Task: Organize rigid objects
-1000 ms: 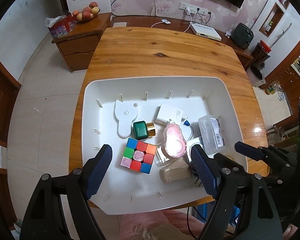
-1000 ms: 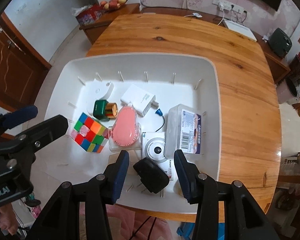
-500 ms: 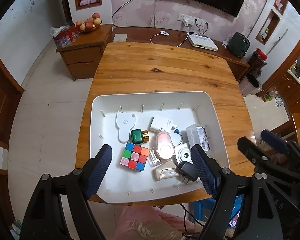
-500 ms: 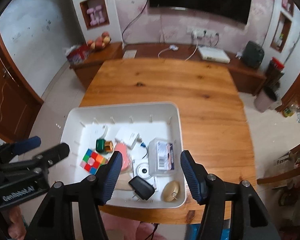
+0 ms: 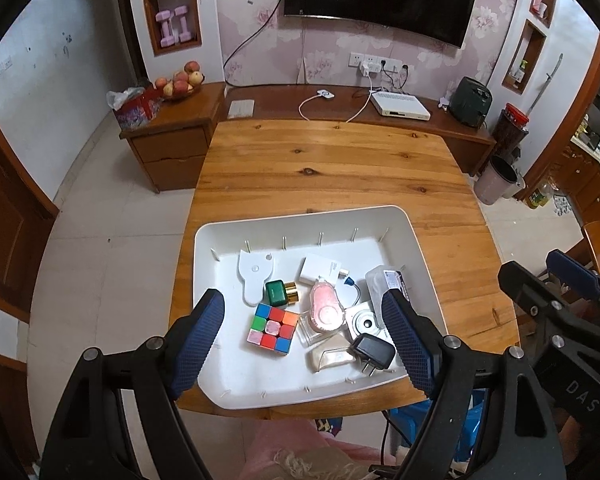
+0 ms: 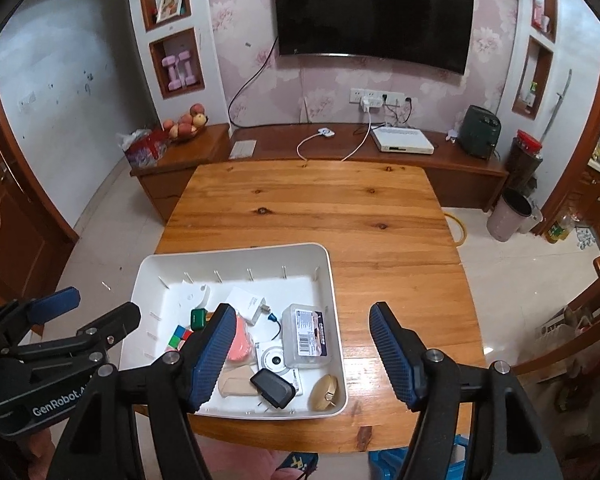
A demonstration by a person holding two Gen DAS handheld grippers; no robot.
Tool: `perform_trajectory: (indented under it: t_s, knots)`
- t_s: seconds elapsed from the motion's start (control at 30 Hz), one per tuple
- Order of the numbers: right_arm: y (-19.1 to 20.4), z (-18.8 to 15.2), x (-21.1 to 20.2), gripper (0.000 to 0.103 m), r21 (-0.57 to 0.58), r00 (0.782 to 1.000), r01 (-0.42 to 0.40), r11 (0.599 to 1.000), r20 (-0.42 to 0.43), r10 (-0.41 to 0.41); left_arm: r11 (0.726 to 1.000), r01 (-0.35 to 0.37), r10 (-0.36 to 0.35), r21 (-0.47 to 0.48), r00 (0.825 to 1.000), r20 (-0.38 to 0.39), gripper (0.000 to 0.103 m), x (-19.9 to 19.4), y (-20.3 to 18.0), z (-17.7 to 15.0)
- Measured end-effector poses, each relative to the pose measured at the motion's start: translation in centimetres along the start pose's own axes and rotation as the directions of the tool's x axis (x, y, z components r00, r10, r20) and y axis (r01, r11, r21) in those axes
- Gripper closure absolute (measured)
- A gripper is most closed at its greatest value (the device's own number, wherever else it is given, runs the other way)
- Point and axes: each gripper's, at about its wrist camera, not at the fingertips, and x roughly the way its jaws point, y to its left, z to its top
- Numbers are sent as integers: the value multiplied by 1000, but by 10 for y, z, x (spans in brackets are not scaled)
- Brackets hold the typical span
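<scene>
Left wrist view: left gripper [image 5: 303, 342] spread wide, gripping nothing, hanging above the near half of the white bin [image 5: 404, 224]. Between the fingers, nearest first: black plug adapter [image 5: 373, 352] with prongs toward the near wall, beside a tan bottle [image 5: 331, 357] lying flat; Rubik's cube [image 5: 274, 329] to the left; white camera [image 5: 365, 321] just beyond the adapter; pink-lidded case [image 5: 326, 310] resting on a clear container. Farther in: green and gold bottle [image 5: 281, 293], white flat piece [image 5: 254, 276] toward the far left corner, white charger [image 5: 322, 269] with a blue-tipped cable, clear labelled box [image 5: 384, 284] partly hidden behind the right finger. Far right edge of this view: right gripper [image 5: 548, 276] seen from the side, off past the table's right side.

Right wrist view: right gripper [image 6: 302, 354] likewise wide apart and holding nothing, aimed at the bin's right wall and the bare wooden table [image 6: 312, 204] beside it. Revealed only here: a round tan wooden object [image 6: 324, 392] in the near right corner of the bin, blocked in the other view. Labelled box shown whole, label up, against the right wall. Cube mostly covered by the left finger; left gripper's body visible at the lower left. Beyond the table in both views: low wooden cabinet [image 6: 380, 152], fruit bowl [image 6: 186, 124], wall-mounted television [image 6: 372, 12].
</scene>
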Motion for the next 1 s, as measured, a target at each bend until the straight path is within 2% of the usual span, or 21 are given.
perform_trajectory:
  t_s: [0.33,1.0]
  knots:
    - [1,-3,-15,33,-16,999,2,1000,43,-1,1000,-6,6,8,999,51,20,-15,-7,0]
    - [-3,-4,-14,33,-9,999,-3,1000,37,4,1000,-3,2,9,999,41,20,-13,-17,3]
